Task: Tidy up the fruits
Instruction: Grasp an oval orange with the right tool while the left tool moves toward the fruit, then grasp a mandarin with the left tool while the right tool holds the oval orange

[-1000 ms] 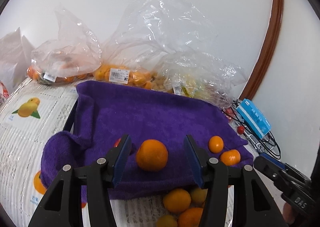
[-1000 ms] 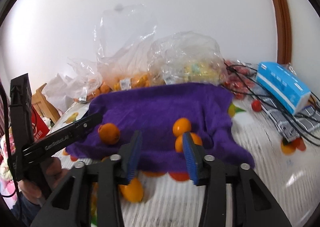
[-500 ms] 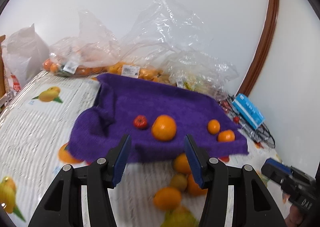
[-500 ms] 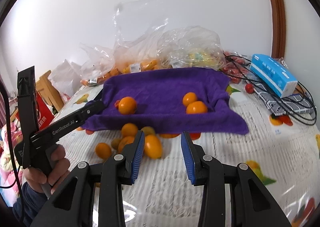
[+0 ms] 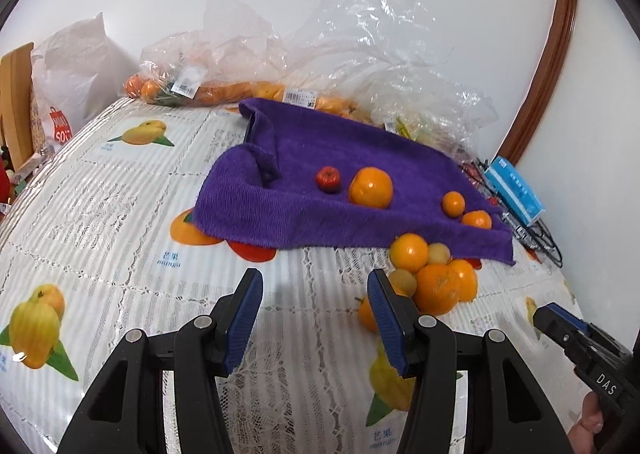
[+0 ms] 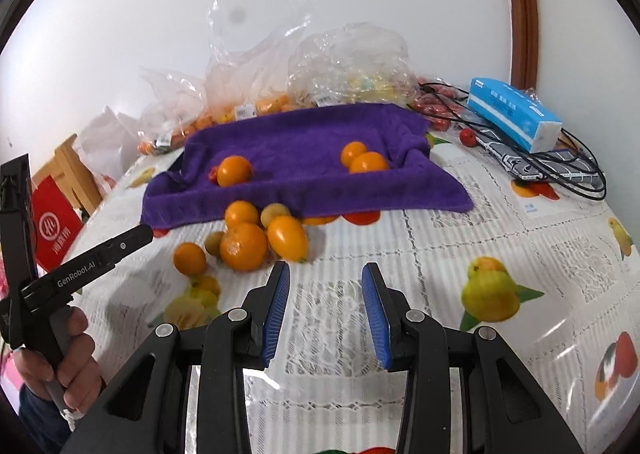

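Left wrist view showed left tongs (image 5: pixel 315 300) gaping empty over the surface (image 5: pixel 120 213); right tongs (image 6: pixel 325 294) likewise, short of the oranges (image 6: pixel 244 246).

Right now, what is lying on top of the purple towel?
On the purple towel lie a small red fruit, a large orange and two smaller oranges. Anything under its folds is hidden.

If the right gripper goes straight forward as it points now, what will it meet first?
Probably bare tablecloth first, then the purple towel's front edge. The right gripper is open; the fruit pile lies left of its line, though depth is unclear.
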Action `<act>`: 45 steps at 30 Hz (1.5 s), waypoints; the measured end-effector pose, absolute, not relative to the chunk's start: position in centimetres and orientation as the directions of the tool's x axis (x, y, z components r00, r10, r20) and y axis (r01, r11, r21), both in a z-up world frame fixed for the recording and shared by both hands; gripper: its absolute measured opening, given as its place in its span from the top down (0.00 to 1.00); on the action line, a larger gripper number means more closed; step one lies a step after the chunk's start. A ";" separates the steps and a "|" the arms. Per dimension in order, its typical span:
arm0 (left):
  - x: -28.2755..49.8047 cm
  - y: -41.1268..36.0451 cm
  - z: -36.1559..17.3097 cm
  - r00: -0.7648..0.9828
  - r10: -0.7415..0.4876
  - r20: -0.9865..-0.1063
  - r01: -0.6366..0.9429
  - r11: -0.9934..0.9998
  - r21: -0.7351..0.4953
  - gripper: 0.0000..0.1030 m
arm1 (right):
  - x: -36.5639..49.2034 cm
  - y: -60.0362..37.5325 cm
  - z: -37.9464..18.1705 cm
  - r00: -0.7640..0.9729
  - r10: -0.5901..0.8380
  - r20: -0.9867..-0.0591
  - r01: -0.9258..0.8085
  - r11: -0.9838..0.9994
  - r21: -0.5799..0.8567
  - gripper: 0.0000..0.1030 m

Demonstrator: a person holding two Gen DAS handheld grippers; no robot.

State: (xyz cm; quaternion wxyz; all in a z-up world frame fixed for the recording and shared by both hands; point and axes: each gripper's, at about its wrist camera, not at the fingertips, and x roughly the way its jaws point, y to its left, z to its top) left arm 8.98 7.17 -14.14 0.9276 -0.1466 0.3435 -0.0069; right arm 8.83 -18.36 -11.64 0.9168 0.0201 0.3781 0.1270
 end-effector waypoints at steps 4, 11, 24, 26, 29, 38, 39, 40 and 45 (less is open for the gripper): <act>9.1 7.0 -14.3 0.759 -0.116 -0.641 -0.083 0.959 -0.272 0.49 | 9.7 -17.9 -12.1 0.670 0.239 -0.703 -0.228 0.967 0.111 0.65; 9.4 7.5 -14.7 0.740 -0.112 -0.663 -0.114 0.951 -0.287 0.49 | 12.3 -16.0 -13.8 0.615 0.299 -0.729 -0.303 0.944 0.131 0.65; 9.6 7.6 -14.8 0.731 -0.147 -0.666 -0.093 0.946 -0.311 0.49 | 16.7 -13.8 -15.9 0.565 0.295 -0.771 -0.343 0.933 0.106 0.65; 9.6 7.6 -14.8 0.729 -0.153 -0.668 -0.091 0.944 -0.316 0.49 | 17.4 -13.6 -16.3 0.543 0.299 -0.785 -0.349 0.930 0.113 0.65; 9.7 7.6 -14.9 0.727 -0.158 -0.668 -0.086 0.944 -0.317 0.49 | 17.7 -13.5 -16.5 0.543 0.306 -0.782 -0.354 0.928 0.117 0.68; 9.0 5.8 -14.3 0.736 -0.251 -0.628 0.042 0.944 -0.328 0.48 | 15.7 -16.2 -15.5 0.600 0.305 -0.740 -0.328 0.937 0.120 0.68; 9.0 5.3 -14.3 0.733 -0.257 -0.630 0.058 0.946 -0.318 0.48 | 15.5 -16.5 -15.3 0.605 0.304 -0.736 -0.328 0.938 0.117 0.68; 9.2 4.7 -14.4 0.723 -0.250 -0.645 0.070 0.954 -0.291 0.48 | 15.2 -16.9 -15.2 0.609 0.310 -0.731 -0.328 0.937 0.123 0.68; 10.4 3.1 -14.9 0.680 -0.240 -0.693 0.092 0.965 -0.244 0.48 | 14.8 -18.9 -15.1 0.597 0.388 -0.702 -0.325 0.917 0.230 0.68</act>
